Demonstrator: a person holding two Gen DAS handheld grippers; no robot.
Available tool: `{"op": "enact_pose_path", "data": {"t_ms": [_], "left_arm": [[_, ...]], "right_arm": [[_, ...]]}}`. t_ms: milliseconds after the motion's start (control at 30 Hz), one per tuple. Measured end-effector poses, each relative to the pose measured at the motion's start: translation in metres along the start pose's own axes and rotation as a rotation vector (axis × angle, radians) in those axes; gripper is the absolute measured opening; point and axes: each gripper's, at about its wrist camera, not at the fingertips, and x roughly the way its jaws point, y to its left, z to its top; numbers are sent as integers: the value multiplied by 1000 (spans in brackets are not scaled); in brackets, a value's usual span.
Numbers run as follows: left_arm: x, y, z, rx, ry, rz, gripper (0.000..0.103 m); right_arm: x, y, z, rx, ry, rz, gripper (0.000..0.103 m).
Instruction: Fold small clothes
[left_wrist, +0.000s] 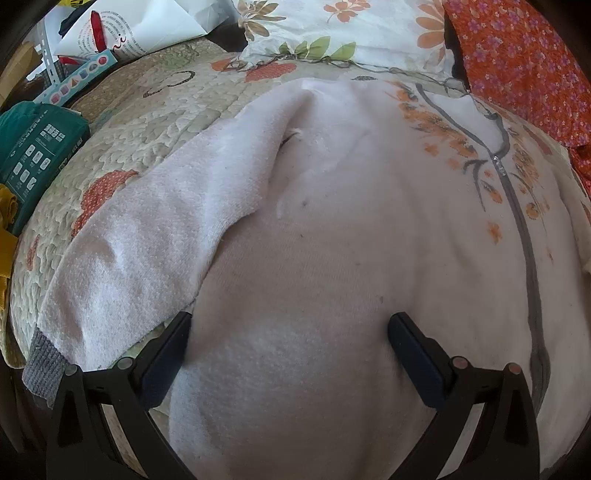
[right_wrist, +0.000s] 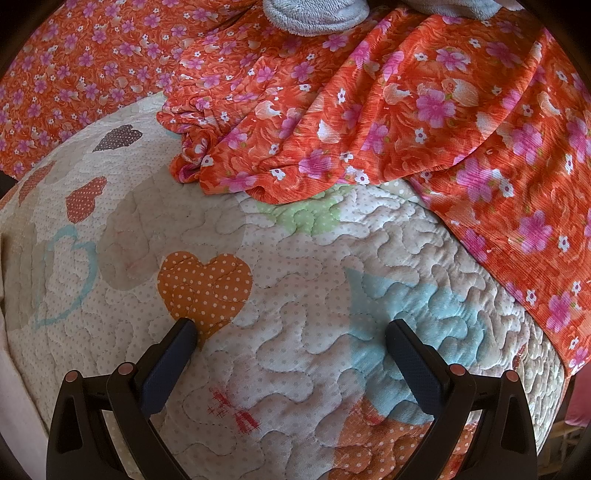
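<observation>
Left gripper (left_wrist: 290, 325): jaws wide apart, holding nothing, poised over the pale pink garment (left_wrist: 332, 258); the garment lies spread on the quilt (left_wrist: 122, 147), its sleeve (left_wrist: 147, 236) (grey cuff) folded along the quilt's left edge; a zipper (left_wrist: 517, 206) runs through its orange flower print. Right gripper (right_wrist: 290, 328): jaws wide apart, empty, over bare quilt (right_wrist: 295, 258) near an orange heart patch (right_wrist: 207, 284); orange flowered cloth (right_wrist: 406, 110) is heaped along the quilt's far edge.

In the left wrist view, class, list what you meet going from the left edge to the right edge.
Dark green printed package → turned-back pale pink terry sleeve with grey cuff → pale pink zip-front garment with orange flower print → orange cloth with small purple flowers.
</observation>
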Motion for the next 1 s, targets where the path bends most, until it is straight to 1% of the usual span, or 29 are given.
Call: {"op": "enact_pose_path", "data": {"t_ms": [200, 333, 400, 500, 600, 633, 667, 733, 767, 800, 833, 900, 933, 1000], "left_arm": [[0, 0, -1, -1, -9, 2, 103], [-1, 0, -2, -2, -19, 4, 103], [-1, -1, -3, -1, -26, 11, 103], [-1, -1, -3, -2, -21, 11, 103], [0, 1, 2, -22, 8, -15, 103], [-2, 2, 3, -34, 13, -35, 103], [-5, 4, 5, -53, 12, -68, 103], [-13, 6, 7, -80, 0, -123, 101], [-21, 6, 8, -84, -20, -145, 100], [-29, 5, 9, -77, -42, -149, 100], [-36, 3, 10, -68, -66, -145, 100], [-57, 1, 9, -41, -133, -136, 100], [-66, 0, 8, -31, -162, -133, 100], [-87, 3, 1, -22, -232, -113, 100]], "right_arm": [[2, 2, 5, 12, 12, 3, 103], [5, -2, 9, 37, 56, 26, 103], [6, -1, 10, 46, 78, 16, 103], [4, 4, 9, 34, 77, -12, 103], [5, 9, 13, 38, 88, -38, 103], [2, 11, 14, 45, 96, -50, 101], [-2, 13, 15, 47, 89, -48, 96], [-20, 18, 17, 49, 33, -14, 95], [-31, 21, 18, 45, -2, 1, 95], [-39, 24, 18, 40, -27, 18, 95], [-55, 28, 16, 34, -66, 69, 95], [-78, 32, 13, 41, -102, 167, 95], [-84, 33, 12, 49, -105, 198, 95], [-101, 34, 10, 81, -94, 298, 95]]}}
